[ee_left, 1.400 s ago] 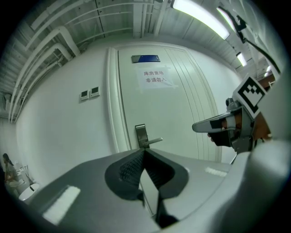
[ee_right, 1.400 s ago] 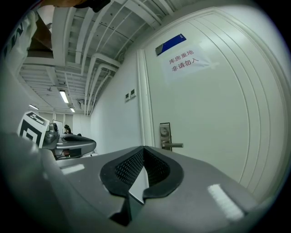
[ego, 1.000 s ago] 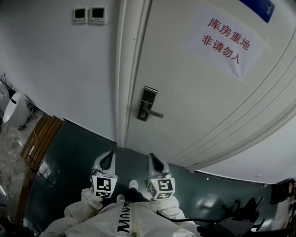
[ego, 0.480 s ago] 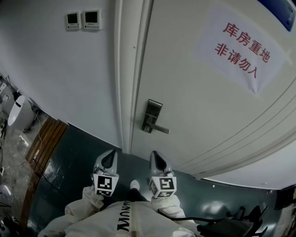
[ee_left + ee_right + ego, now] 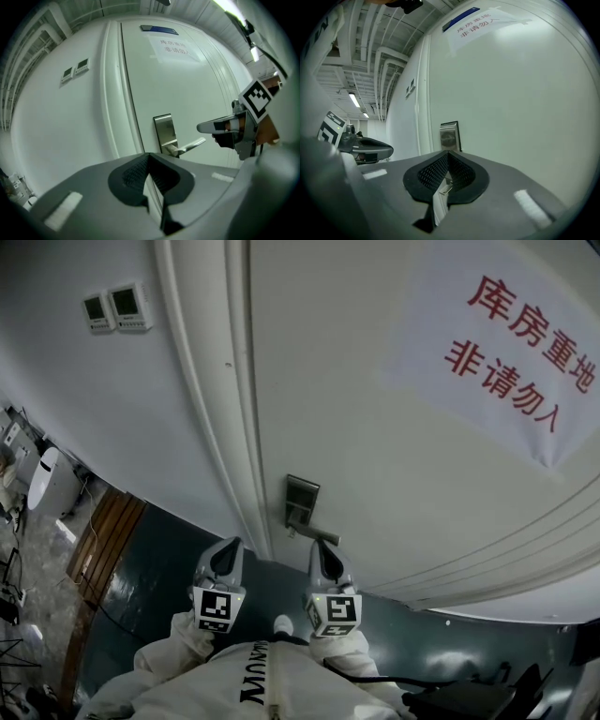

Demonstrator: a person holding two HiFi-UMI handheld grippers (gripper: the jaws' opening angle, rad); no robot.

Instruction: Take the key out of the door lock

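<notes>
Paper sign on the door, red print: 库房重地 / 非请勿入. Lock plate and lever handle sit at the door's left edge; the key is too small to make out. Left gripper and right gripper both have their jaws together, empty. Lock is nearer than a second ago, and the right gripper is now near the handle.

The left gripper and the right gripper are held out ahead of the body, side by side and apart, tips abreast, both pointed close to level. In the left gripper view the jaws are seen pressed together at the tips. In the right gripper view the jaws are likewise closed tip to tip. The left marker cube and the right marker cube are carried at the rear of each gripper, nearest the body. White sleeves are noted just behind the cubes.
</notes>
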